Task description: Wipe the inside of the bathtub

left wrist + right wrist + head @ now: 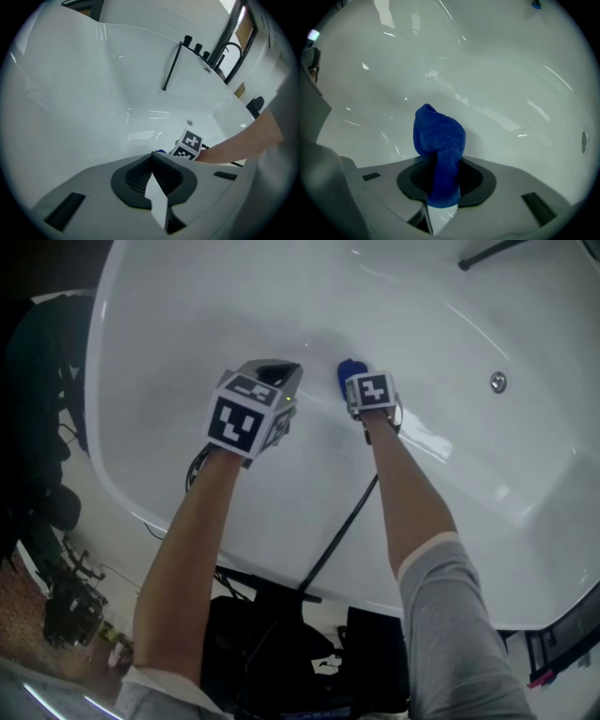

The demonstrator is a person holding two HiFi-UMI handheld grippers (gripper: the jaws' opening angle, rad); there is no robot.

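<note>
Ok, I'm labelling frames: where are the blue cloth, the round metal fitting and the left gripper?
blue cloth point(439, 136): right gripper view, bunched top.
round metal fitting point(499, 382): head view, its centre.
left gripper point(152, 155): left gripper view, touching jaw tips.

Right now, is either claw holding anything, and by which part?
The right gripper pinches a blue cloth by its lower end; the bunched top sticks out toward the tub. The left gripper is shut on nothing.

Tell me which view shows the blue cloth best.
The right gripper view: the blue cloth sits centred, pinched in the right claw. The head view shows only a blue tip past the marker cube; the left gripper view, a sliver.
</note>
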